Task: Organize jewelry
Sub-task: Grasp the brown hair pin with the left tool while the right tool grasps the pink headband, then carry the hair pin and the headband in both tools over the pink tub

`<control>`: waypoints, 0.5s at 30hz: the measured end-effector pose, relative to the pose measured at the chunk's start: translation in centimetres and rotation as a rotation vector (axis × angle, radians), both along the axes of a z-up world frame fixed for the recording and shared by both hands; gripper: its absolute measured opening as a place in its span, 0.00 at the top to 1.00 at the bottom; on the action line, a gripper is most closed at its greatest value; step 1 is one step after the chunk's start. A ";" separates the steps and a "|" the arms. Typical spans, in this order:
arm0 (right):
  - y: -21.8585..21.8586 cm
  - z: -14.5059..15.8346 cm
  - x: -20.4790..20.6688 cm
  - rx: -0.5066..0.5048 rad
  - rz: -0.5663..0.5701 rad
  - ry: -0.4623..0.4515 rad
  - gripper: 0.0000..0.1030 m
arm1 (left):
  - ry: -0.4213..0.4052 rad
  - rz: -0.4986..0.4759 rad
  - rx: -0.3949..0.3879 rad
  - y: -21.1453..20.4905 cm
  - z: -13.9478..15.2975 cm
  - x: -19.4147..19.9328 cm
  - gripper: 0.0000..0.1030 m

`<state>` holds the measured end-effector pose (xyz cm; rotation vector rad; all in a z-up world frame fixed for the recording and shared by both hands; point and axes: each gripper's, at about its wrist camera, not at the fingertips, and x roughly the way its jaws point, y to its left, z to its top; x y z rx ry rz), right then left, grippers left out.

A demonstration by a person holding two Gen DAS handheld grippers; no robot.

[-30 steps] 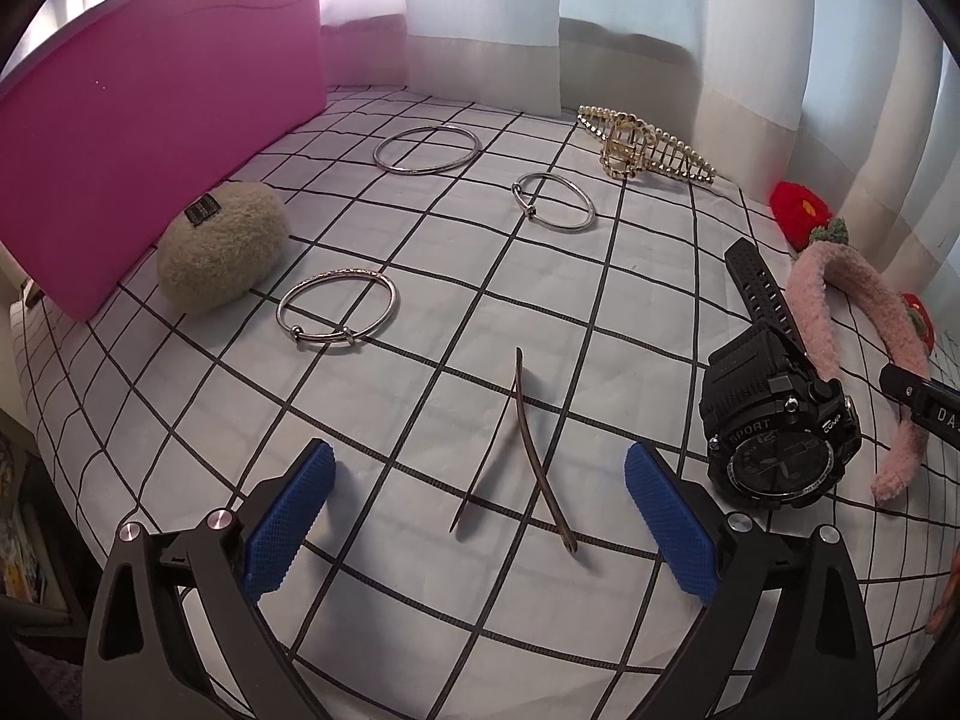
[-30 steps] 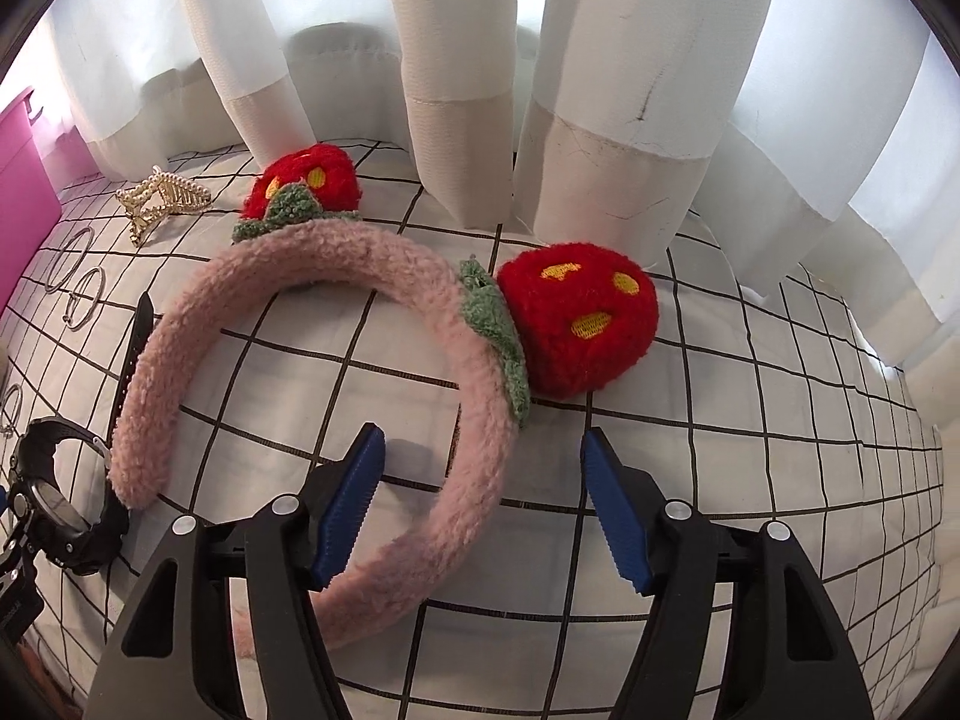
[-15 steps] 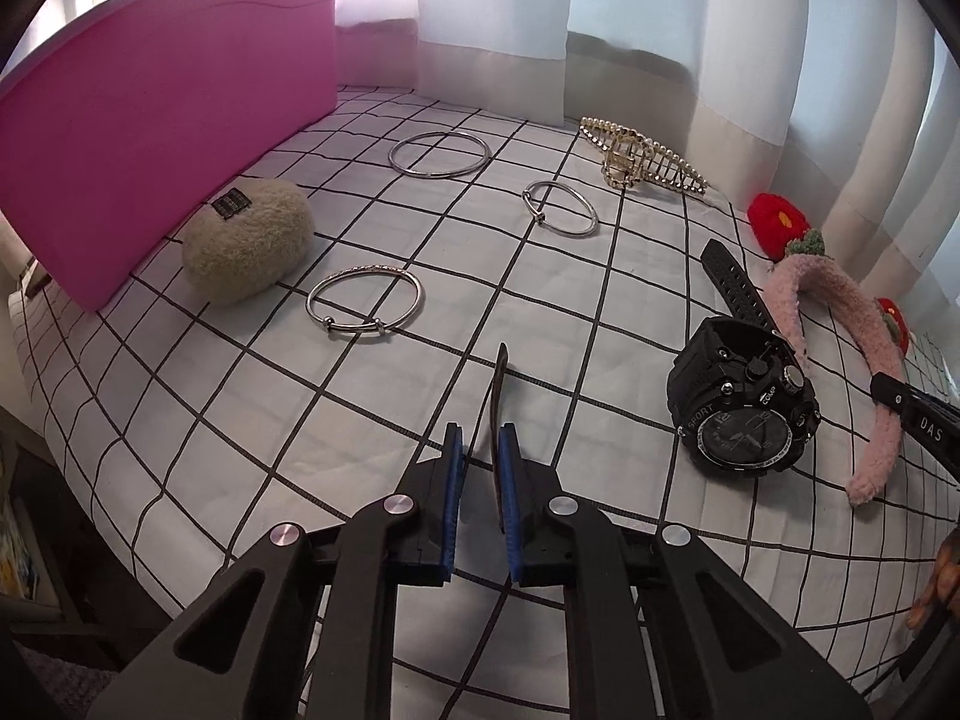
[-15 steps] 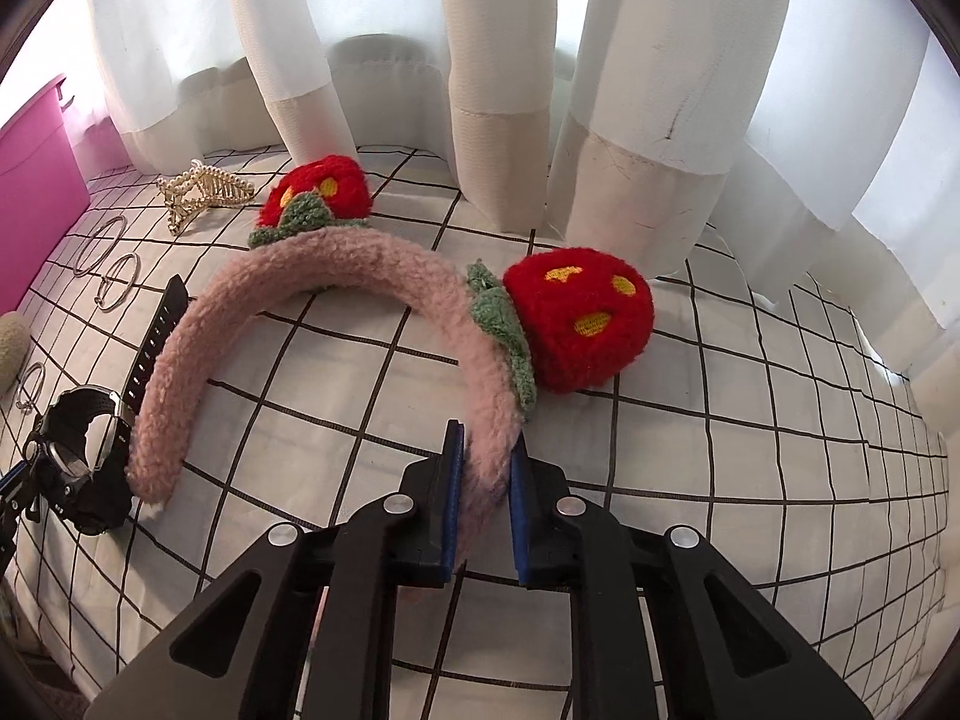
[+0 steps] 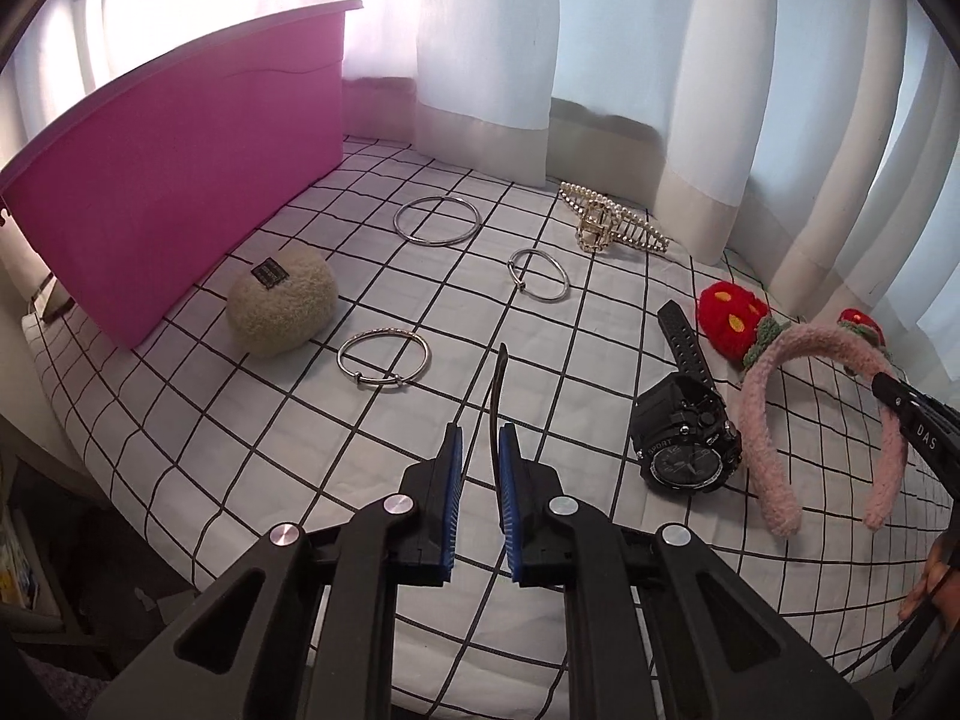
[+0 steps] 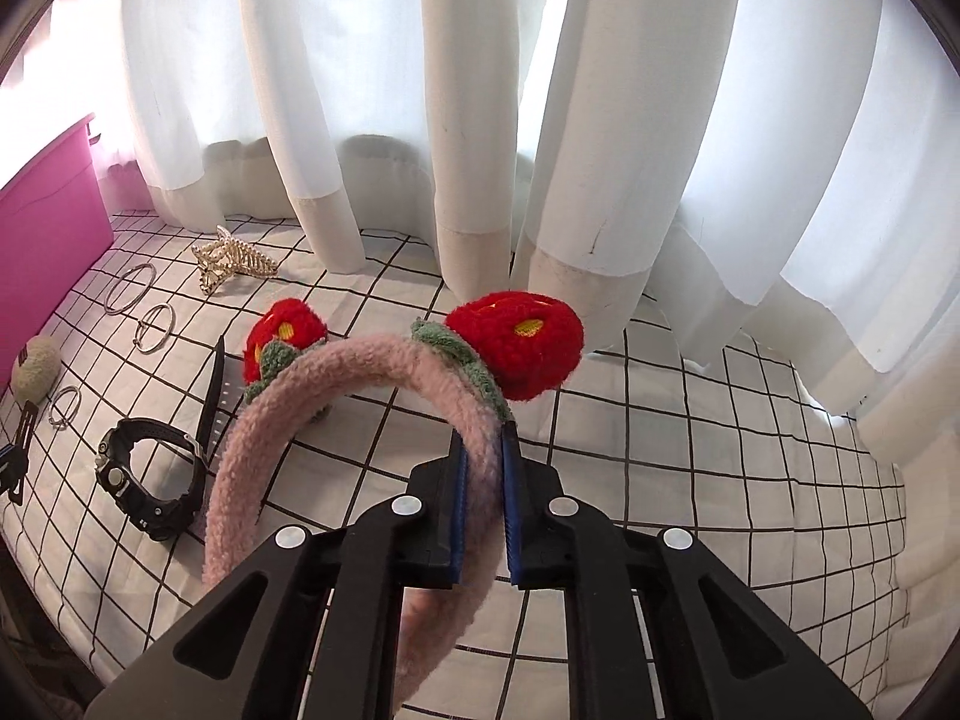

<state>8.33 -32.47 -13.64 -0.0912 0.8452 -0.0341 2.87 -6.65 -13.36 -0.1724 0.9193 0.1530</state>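
Pickup is the step in hand, as I read it: both claws have a piece and the lift off the cloth is under way. My left claw (image 5: 479, 468) is pressed together on a thin dark curved clip (image 5: 497, 387), which stands up from between the blue pads with its tip toward the far side. My right claw (image 6: 480, 468) is pinching the pink headband (image 6: 336, 384) on its right arm, just below one of the red flowers (image 6: 516, 342); the band arches up and to the left, and its free left end hangs low over the checked cloth (image 6: 690, 450), though I cannot tell whether it touches.

Next I judge both pieces have to travel left to the pink bin (image 5: 180, 180), whose wall stands tall at the far left. That calls for raising each piece above the rim before I release it.

The headband looks soft and fuzzy, with green leaves at each flower, so the pads sink into it. Three silver bangles (image 5: 384, 354), a pearl clip (image 5: 606, 222), a black watch (image 5: 684, 444) and a beige puff (image 5: 282, 306) lie on the cloth.
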 end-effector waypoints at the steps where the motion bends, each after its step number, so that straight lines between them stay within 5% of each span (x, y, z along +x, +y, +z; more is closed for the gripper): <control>1: 0.1 0.4 0.0 -0.002 -0.001 -0.010 0.90 | -0.005 0.001 -0.001 0.1 0.4 -0.1 0.88; 15: 0.5 8.7 -2.5 0.053 0.061 -0.152 0.90 | -0.089 0.018 0.015 1.7 6.2 -1.8 0.88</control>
